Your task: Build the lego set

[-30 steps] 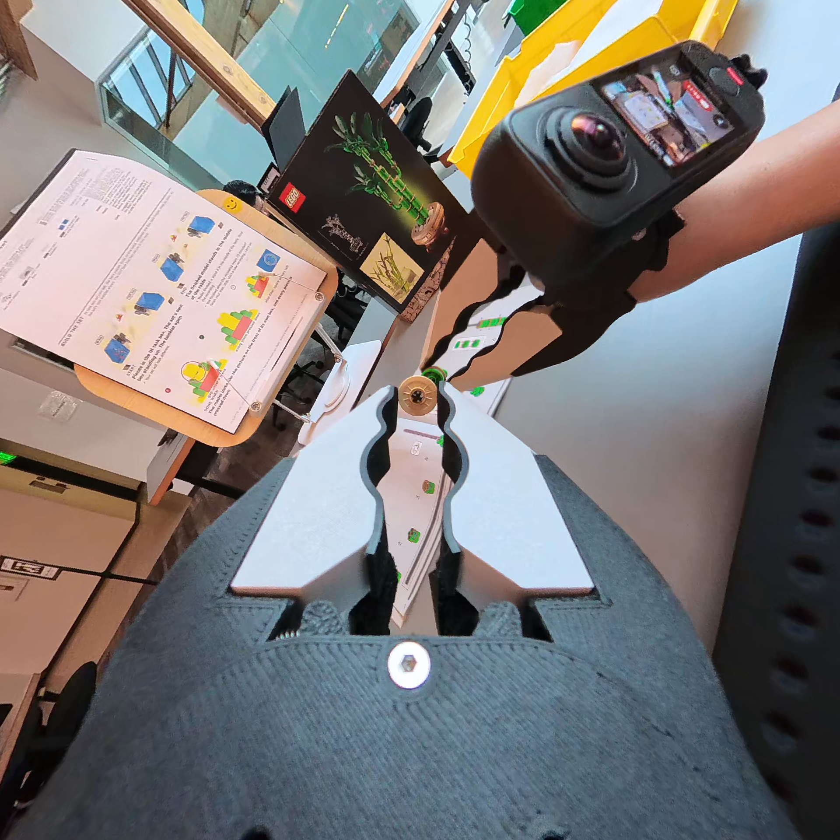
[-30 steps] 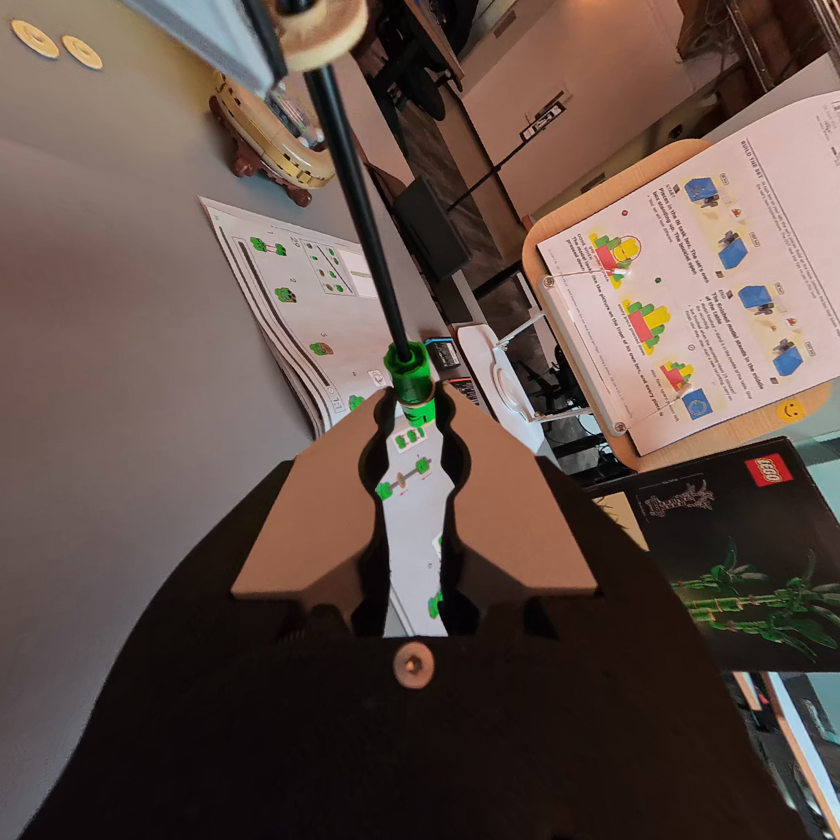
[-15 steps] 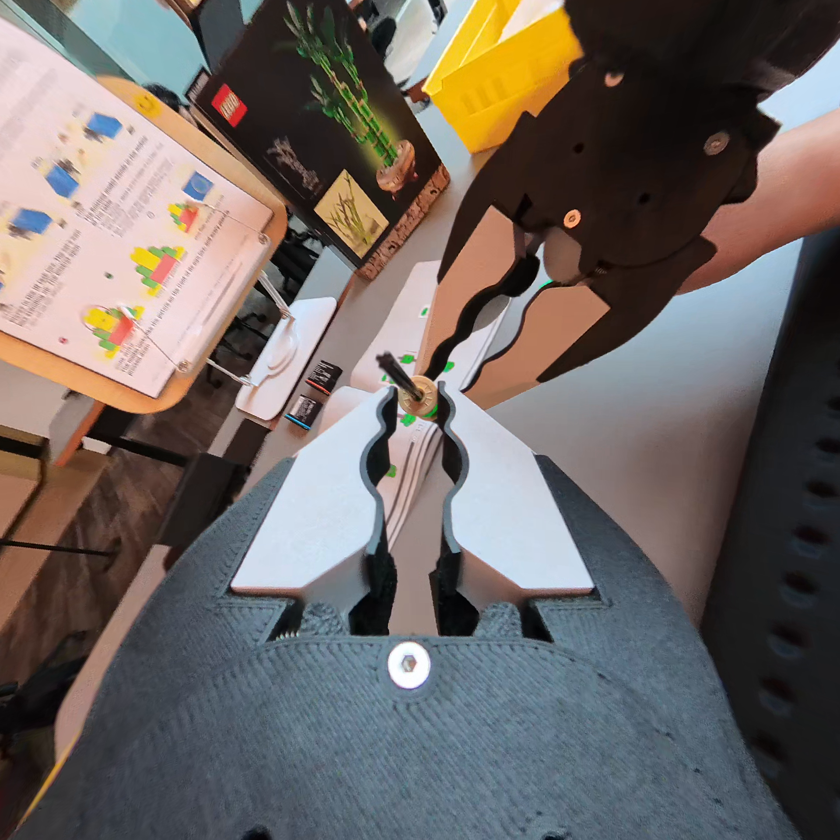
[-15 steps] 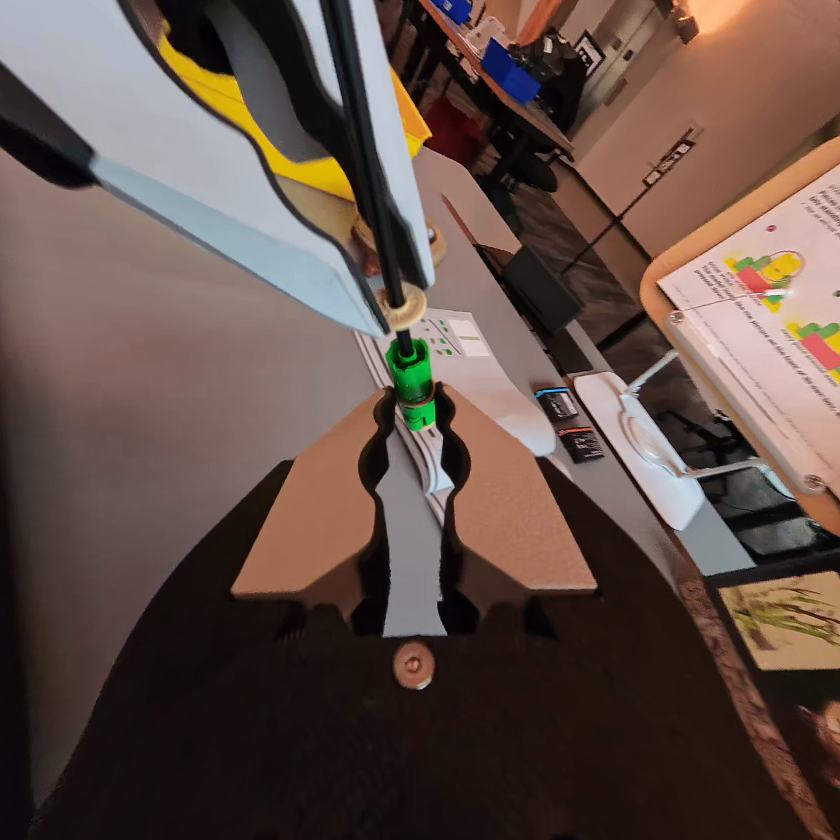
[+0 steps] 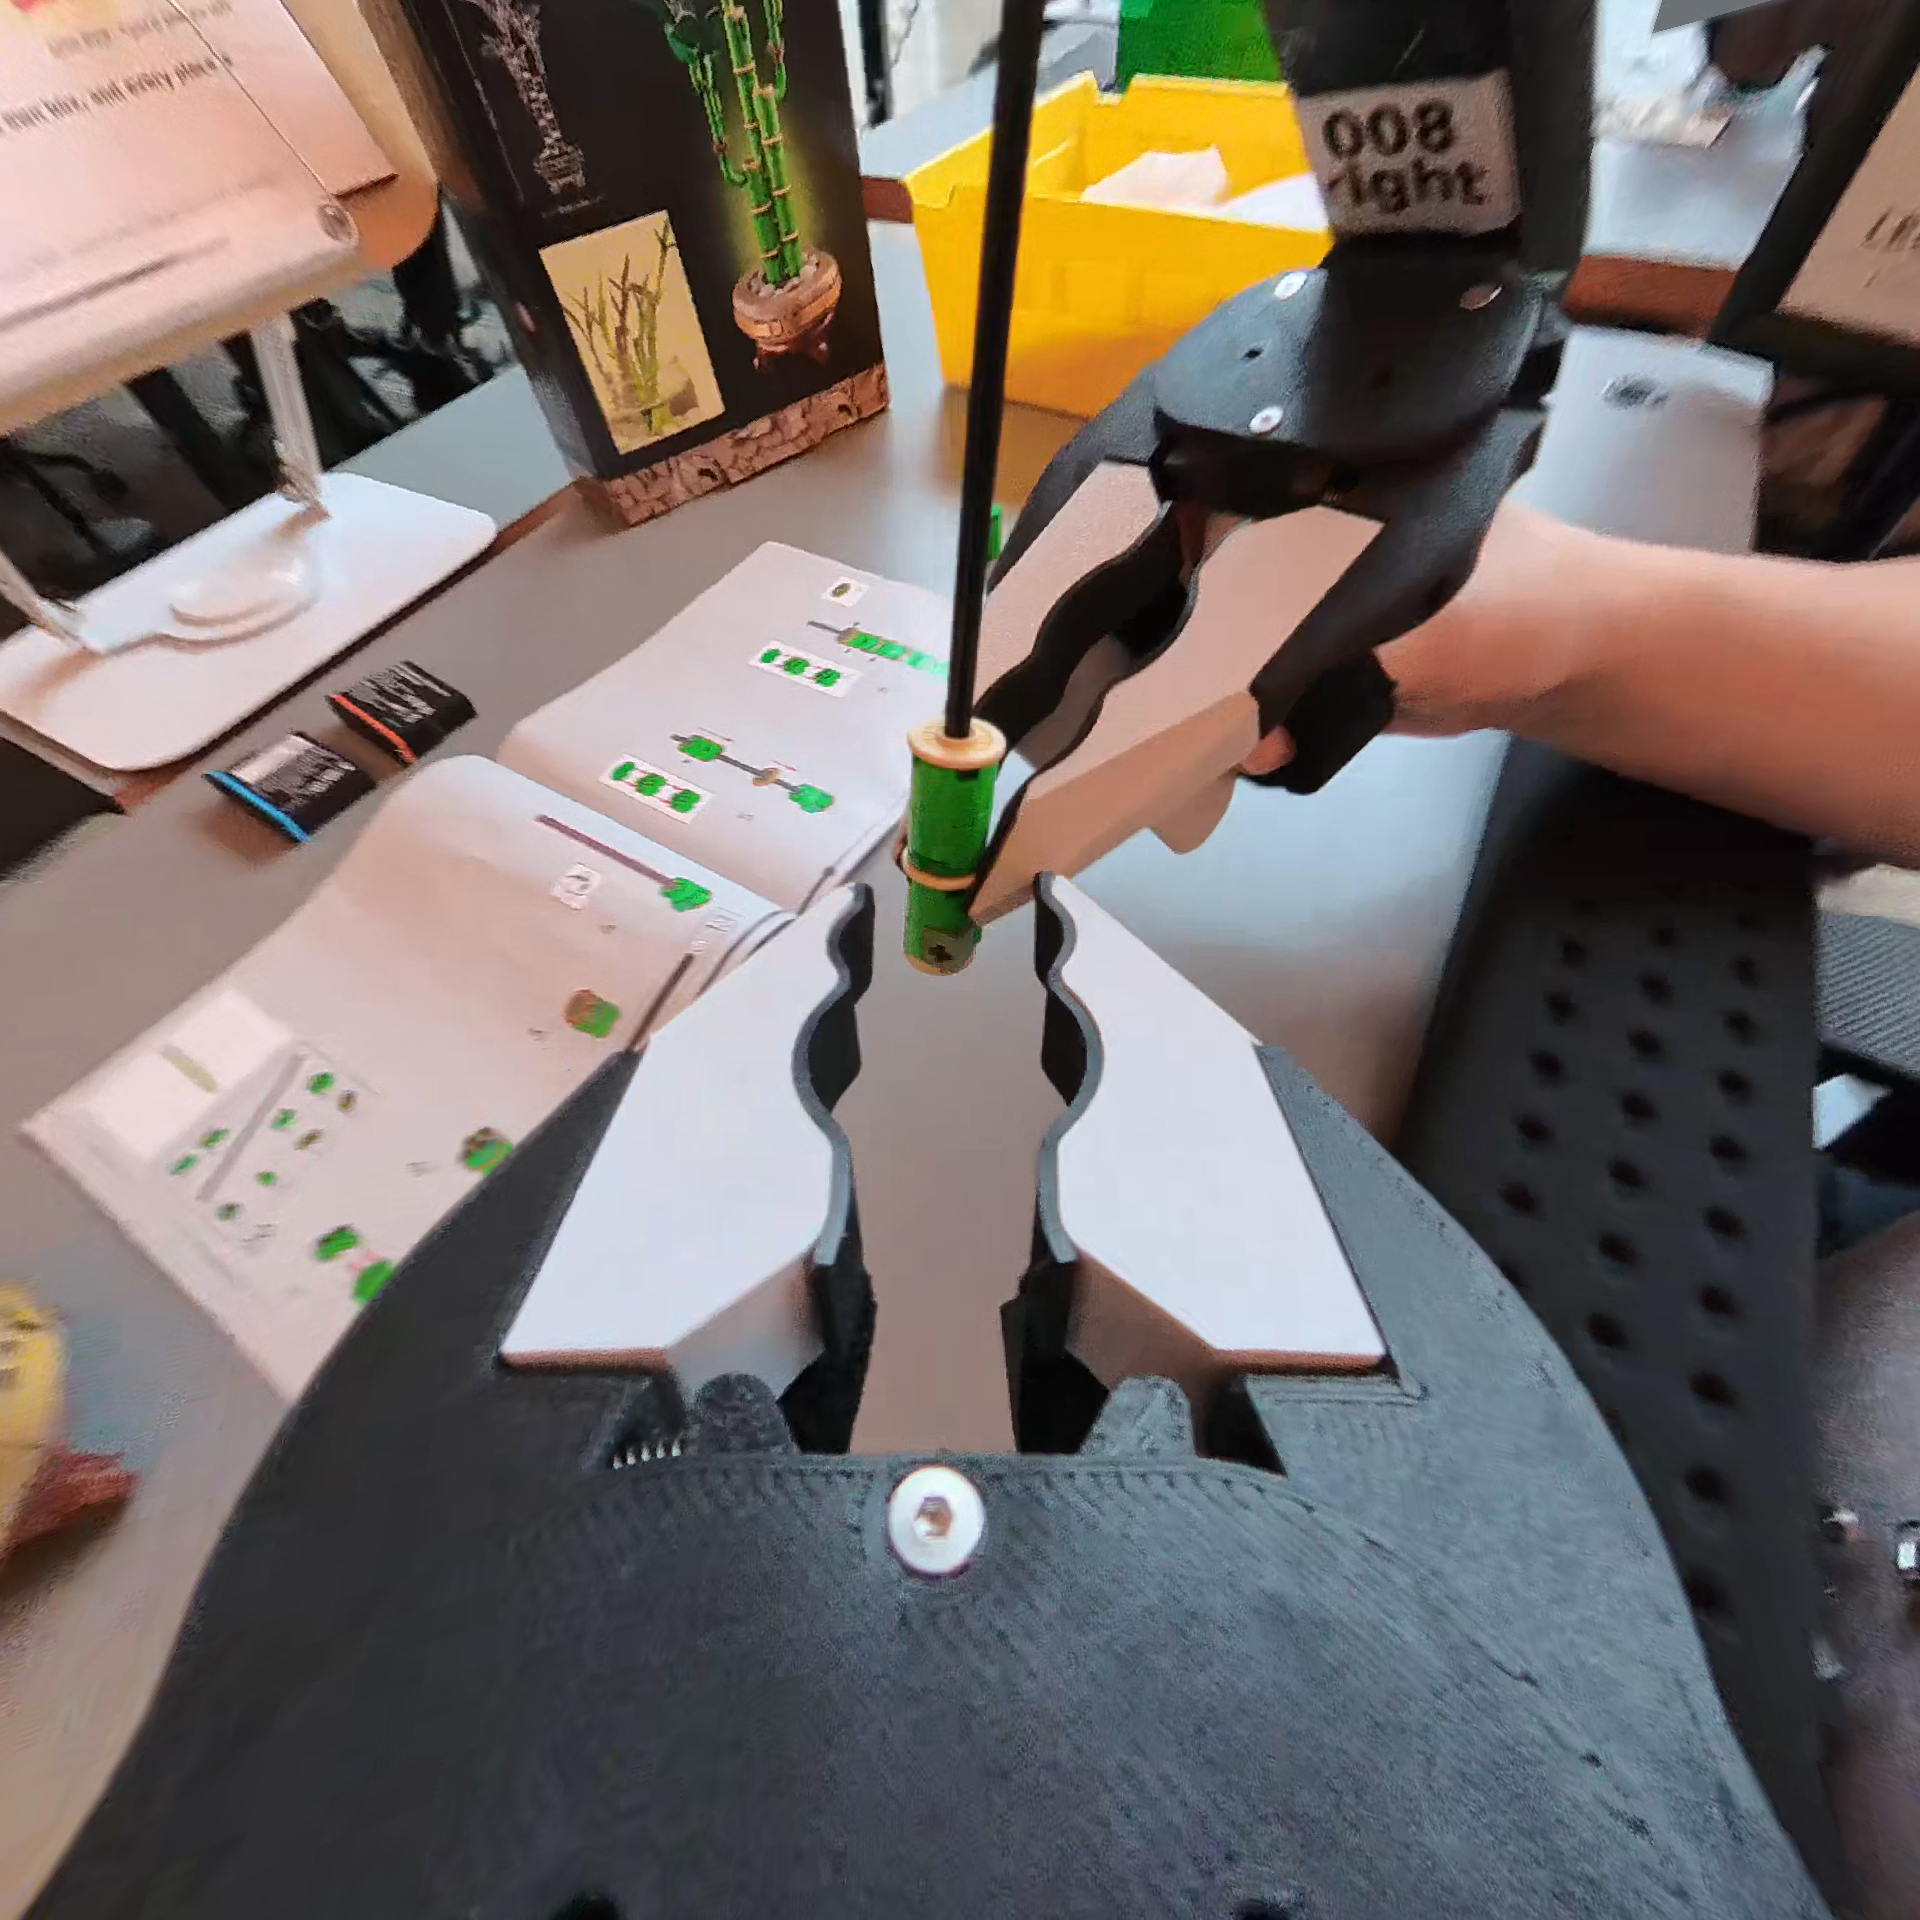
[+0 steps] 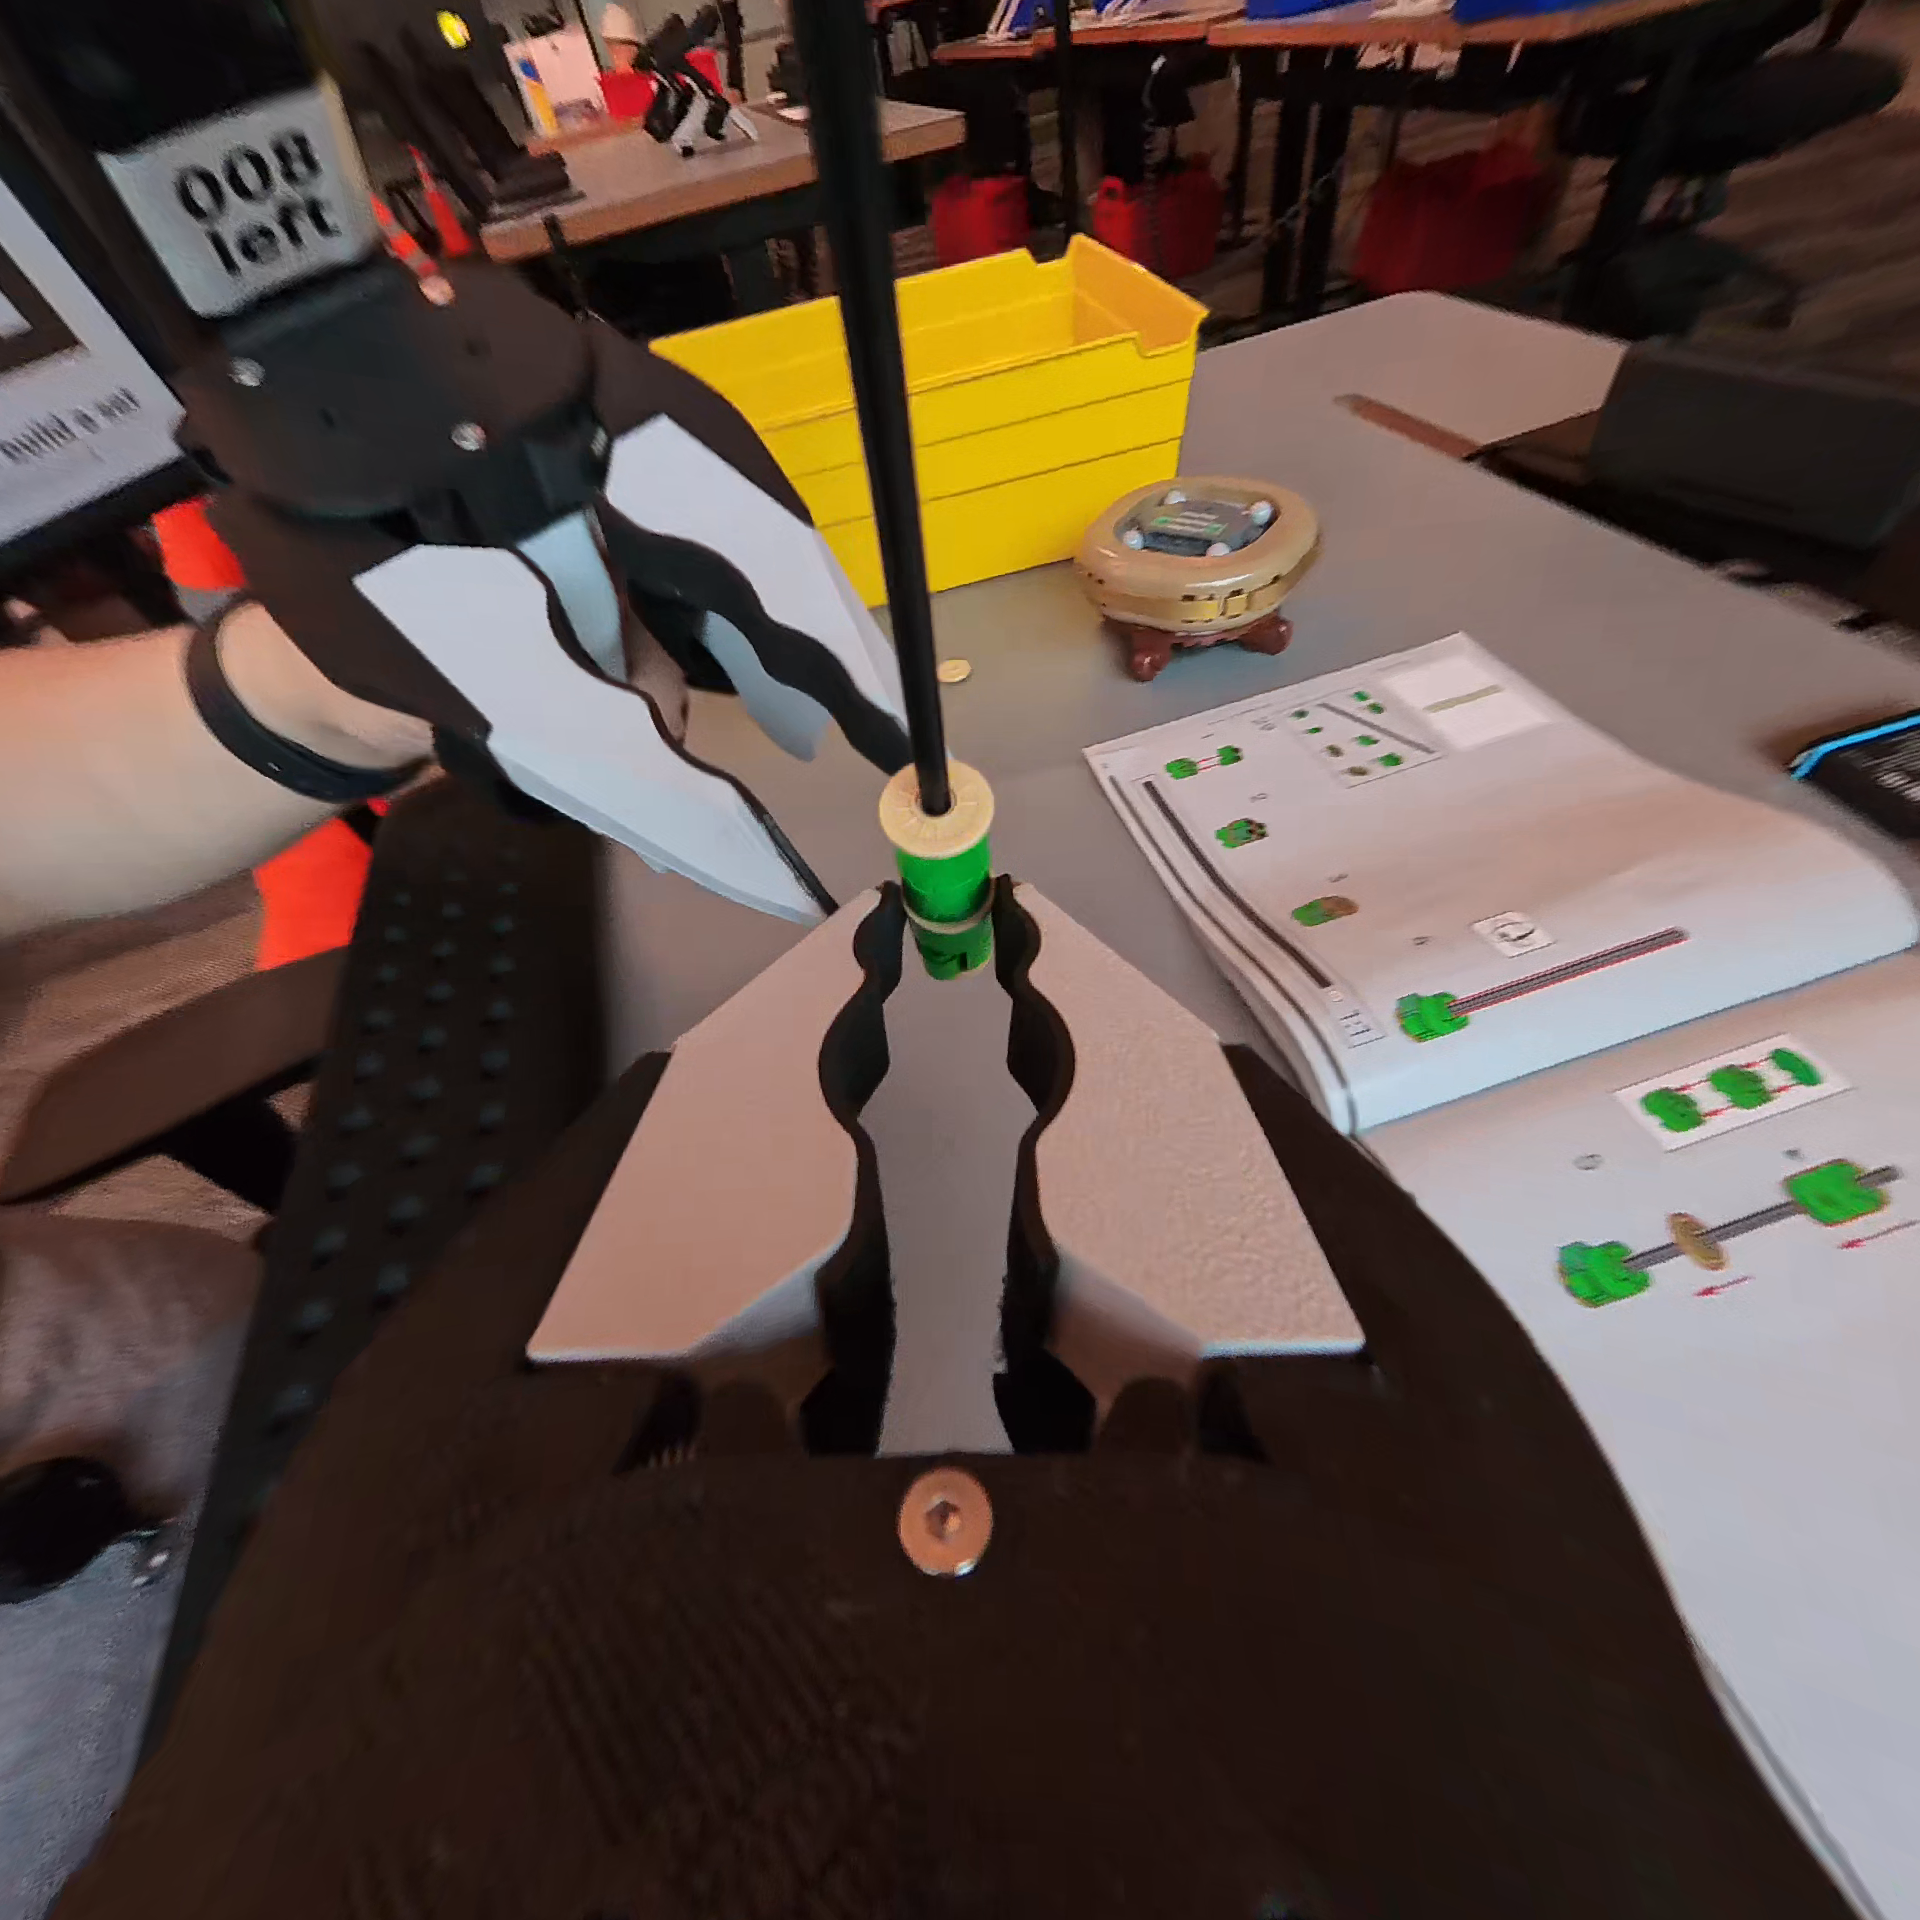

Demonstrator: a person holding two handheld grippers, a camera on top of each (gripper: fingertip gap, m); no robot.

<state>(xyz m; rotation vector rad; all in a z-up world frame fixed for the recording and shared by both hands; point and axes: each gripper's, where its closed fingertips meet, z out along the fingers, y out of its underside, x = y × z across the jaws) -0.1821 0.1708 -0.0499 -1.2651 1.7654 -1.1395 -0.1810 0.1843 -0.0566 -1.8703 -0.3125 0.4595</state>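
Note:
A black rod [image 5: 982,364] stands upright with two green cylinders [image 5: 943,831] and tan discs stacked at its lower end. My right gripper [image 6: 943,914] is shut on the lower green cylinder [image 6: 940,940] and holds the stalk above the table. A tan disc [image 6: 935,821] sits on top of the upper green cylinder. My left gripper [image 5: 948,914] is open and empty, its tips just below and on either side of the stalk's bottom end. In the right wrist view the left gripper [image 6: 852,826] is just left of the rod, jaws apart.
An open instruction booklet [image 5: 436,987] lies on the grey table [image 6: 1455,468]. A tan round pot base [image 6: 1195,561] and a yellow bin [image 6: 987,416] stand behind it. The set's box [image 5: 665,239], a paper stand [image 5: 208,592] and two small black packets [image 5: 291,779] are left. A loose tan disc [image 6: 953,670] lies by the pot. My left and right fingertips are right by each other.
My left gripper was shut on the tan disc on the rod; it has let go and opened, and the disc now sits on the green cylinder. The rod has swung upright.

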